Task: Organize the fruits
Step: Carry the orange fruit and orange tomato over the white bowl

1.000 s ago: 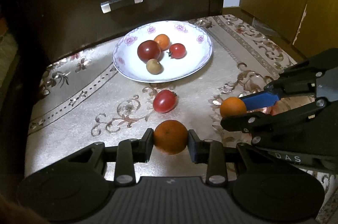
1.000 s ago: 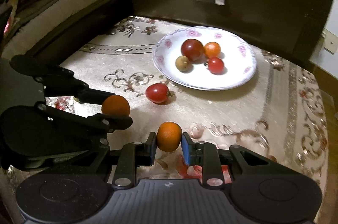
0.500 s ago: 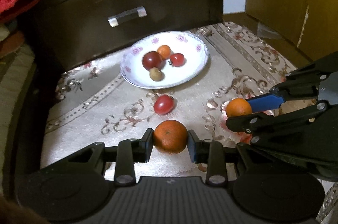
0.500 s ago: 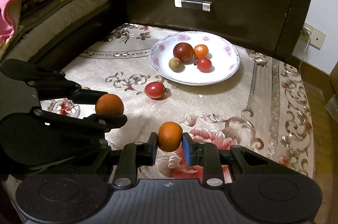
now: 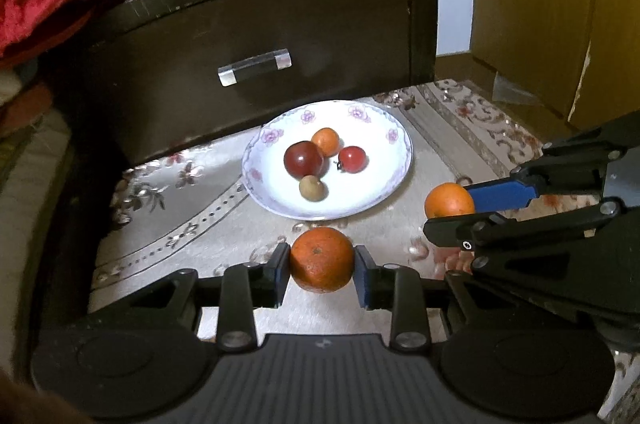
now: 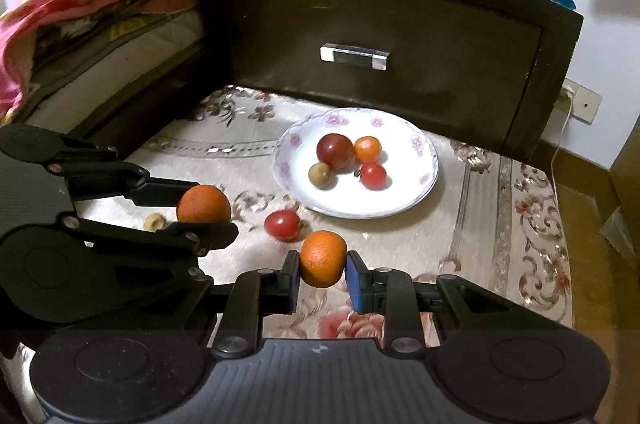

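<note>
Left gripper (image 5: 322, 260): clamped on a round, dimpled orange (image 5: 322, 259), held above the cloth.
Right gripper (image 6: 323, 274): clamped on a smaller orange (image 6: 323, 258).
Plate (image 5: 394, 148): white, glossy, pink floral rim; holds four small round fruits.
Loose tomato (image 6: 282, 224): smooth, red, on the cloth near the plate.
Cloth (image 6: 500, 224): shiny, floral brocade.
Writing: none legible.

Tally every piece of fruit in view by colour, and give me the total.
Orange: 3, one in the left gripper, one in the right gripper, one on the plate.
Red: 2, one on the plate, one on the cloth.
Dark red: 1.
Tan: 2, one on the plate, one on the cloth.
Total: 8.
</note>
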